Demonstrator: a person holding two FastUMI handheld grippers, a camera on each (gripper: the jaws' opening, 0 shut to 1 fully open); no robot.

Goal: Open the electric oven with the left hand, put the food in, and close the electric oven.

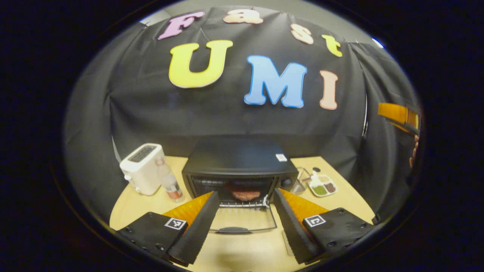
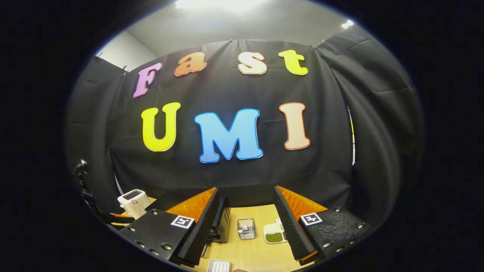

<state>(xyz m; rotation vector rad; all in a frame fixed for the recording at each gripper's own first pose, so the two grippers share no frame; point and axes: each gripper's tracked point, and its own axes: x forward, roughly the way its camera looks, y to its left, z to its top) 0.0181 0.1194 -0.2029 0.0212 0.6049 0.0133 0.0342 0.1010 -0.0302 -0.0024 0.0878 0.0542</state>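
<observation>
The black electric oven stands at the middle of the table with its glass door folded down flat, handle toward me. A reddish-brown piece of food lies on the rack inside. My left gripper is open and held back from the door, a finger on each side of it, nothing between them. My right gripper is also open and empty, held high to the right of the oven. In the left gripper view, part of the right gripper and a hand show at the right edge.
A white toaster and a small bottle stand left of the oven. A clear glass container and a divided dish of green and brown bits sit to its right. The black cloth wall closes the back.
</observation>
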